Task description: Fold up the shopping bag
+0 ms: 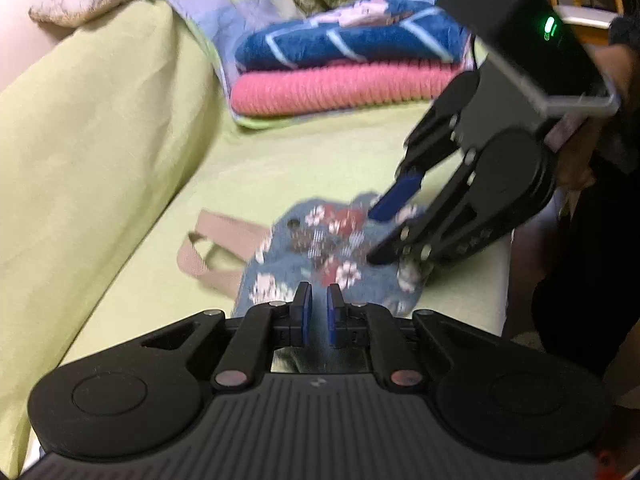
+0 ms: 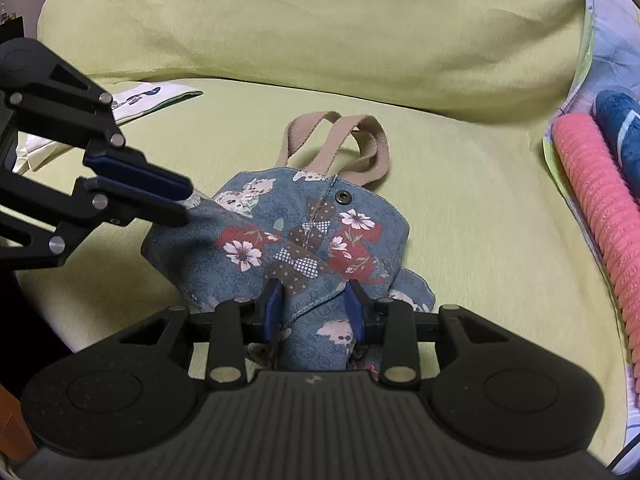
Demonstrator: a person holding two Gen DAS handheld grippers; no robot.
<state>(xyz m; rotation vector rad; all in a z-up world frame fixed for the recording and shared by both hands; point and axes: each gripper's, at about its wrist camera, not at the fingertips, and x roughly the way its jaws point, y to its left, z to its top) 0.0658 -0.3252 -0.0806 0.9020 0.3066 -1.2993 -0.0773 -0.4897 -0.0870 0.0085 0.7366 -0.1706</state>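
- The shopping bag (image 2: pixel 308 236) lies on a yellow-green sofa seat (image 2: pixel 460 208). It is blue-grey cloth printed with flowers and cats, and it is partly folded and bunched up.
- Its two beige handles (image 2: pixel 340 144) lie flat on the seat beyond the bag, toward the back cushion (image 2: pixel 320 32).
- A metal snap button (image 2: pixel 343 197) shows near the top edge of the bag.
- The left gripper (image 2: pixel 184 196) comes in from the left of the right wrist view. Its two blue pads are almost together, and a corner of the bag's cloth meets their tips; the jaws are closed, pinching this corner.
- In the left wrist view the same gripper (image 1: pixel 319 308) shows its pads close together with the cloth under them. This view is blurred, so the pinch itself is not clear there.
- The right gripper (image 2: pixel 316 304) stands over the near end of the bag. Its jaws are partly apart and a thick fold of the cloth sits between the pads (image 2: pixel 274 300); both pads seem to press on the fold.
- In the left wrist view the right gripper (image 1: pixel 380 236) points down onto the bag (image 1: pixel 320 256) from the right.
- Folded textiles, a pink one (image 2: pixel 600 200) and a dark blue one (image 2: pixel 618 132), are stacked on the seat, well apart from the bag.
- A printed white cloth (image 2: pixel 160 94) lies at the far left of the seat.
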